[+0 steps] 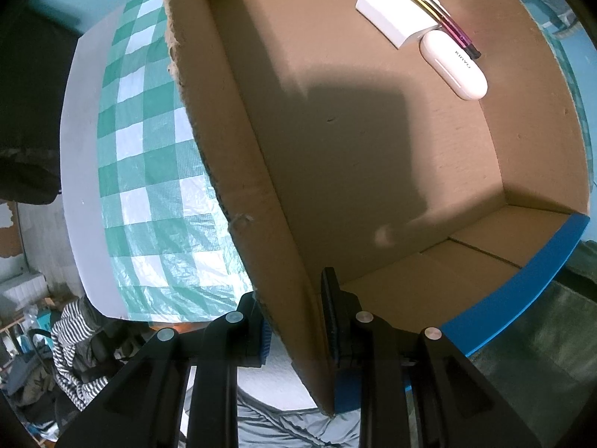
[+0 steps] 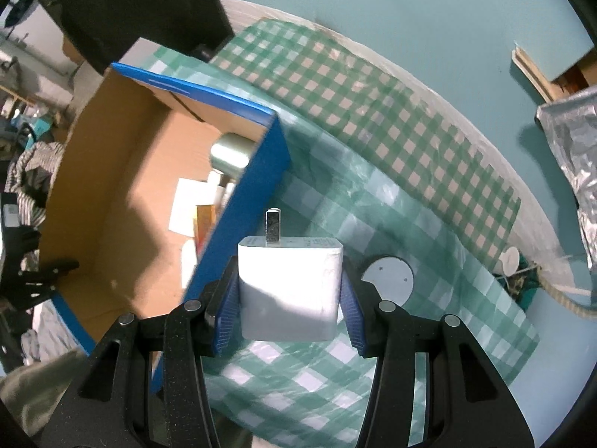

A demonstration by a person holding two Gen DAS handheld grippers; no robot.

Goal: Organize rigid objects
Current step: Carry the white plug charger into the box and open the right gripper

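Through my left camera, my left gripper is clamped on the cardboard box wall, steadying it. Through my right, my right gripper squeezes the white charger just outside the blue side; I should clear that rim, then lower it onto bare floor beside the white case.

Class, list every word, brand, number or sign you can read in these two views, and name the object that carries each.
"KINYO": printed along the white oval case lying in the cardboard box.
Fine print on the prong face of the white charger held in the right tool: too small and blurred to read.
No other legible text shows.
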